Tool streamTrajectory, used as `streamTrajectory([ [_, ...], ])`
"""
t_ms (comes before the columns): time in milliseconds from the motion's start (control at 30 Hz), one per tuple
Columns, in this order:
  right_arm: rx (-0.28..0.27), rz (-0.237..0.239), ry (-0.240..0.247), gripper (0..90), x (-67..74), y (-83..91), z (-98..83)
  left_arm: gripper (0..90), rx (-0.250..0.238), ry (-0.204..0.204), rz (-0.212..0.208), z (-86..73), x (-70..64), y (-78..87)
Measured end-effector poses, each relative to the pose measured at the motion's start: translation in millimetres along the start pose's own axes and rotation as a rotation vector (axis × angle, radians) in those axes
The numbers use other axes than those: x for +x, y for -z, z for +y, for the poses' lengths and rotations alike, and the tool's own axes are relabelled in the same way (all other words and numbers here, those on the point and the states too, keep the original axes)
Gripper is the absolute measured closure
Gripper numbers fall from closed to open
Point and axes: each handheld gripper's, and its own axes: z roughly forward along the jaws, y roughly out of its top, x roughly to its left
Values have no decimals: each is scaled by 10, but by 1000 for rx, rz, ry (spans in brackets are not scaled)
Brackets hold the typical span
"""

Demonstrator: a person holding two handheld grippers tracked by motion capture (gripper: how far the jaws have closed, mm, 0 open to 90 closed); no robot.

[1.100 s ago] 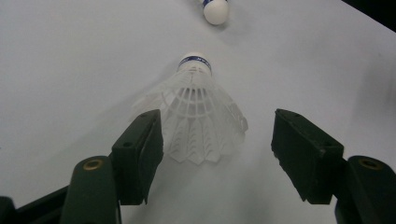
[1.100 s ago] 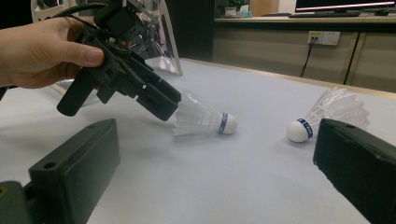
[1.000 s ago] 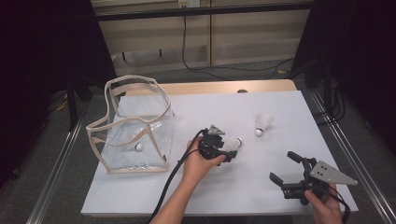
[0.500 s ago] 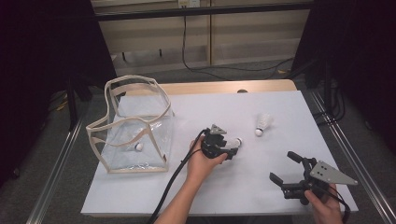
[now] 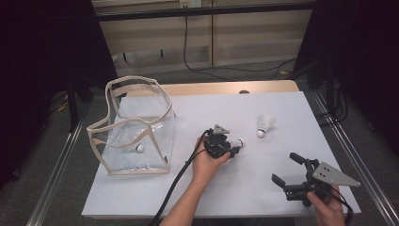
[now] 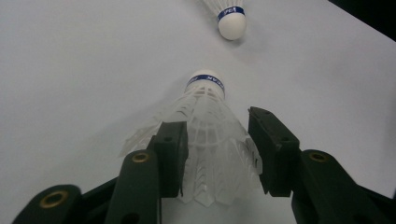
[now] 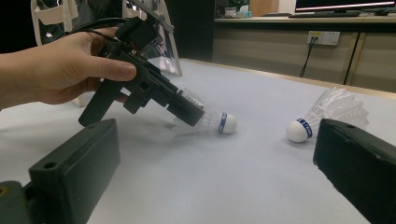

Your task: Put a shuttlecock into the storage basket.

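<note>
1. The left gripper (image 6: 217, 154) straddles the feather skirt of a shuttlecock (image 6: 205, 126) lying on its side on the white table (image 5: 263, 197), cork pointing away from the hand. Its jaws have just been closing. In the left gripper view the left pad touches the skirt, while the right pad appears just clear of it, so the grip is judged not yet secure.
2. Approach over the skirt, not the cork: the wide, compliant skirt gives the pads more surface.
3. The right gripper (image 5: 295, 176) rests low near the table's front right corner, jaws spread wide with nothing between them, clear of the working area.
4. A second shuttlecock (image 5: 265, 125) lies further right, well apart from the first.
5. A transparent bag (image 5: 136, 129) with beige trim stands open-topped at the left; another shuttlecock (image 5: 139, 148) lies inside, suggesting the bag is the destination.
</note>
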Motion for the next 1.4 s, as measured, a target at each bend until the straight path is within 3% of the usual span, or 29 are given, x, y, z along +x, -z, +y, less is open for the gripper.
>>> streamTrajectory([
  [233, 1, -3, -5, 2, -5, 5, -1, 676, -12, 14, -5, -4, 21, -31],
  [333, -2, -1, -2, 2, -5, 4, 0, 742, -4, 40, -25, -9, 25, -37],
  [600, -2, -5, -6, 2, -6, 9, 0, 887, 3, 57, -50, 9, 23, 31],
  [1400, 2, -10, 0, 2, -14, 23, -4, 897, 58, 52, -125, 100, 61, 390],
])
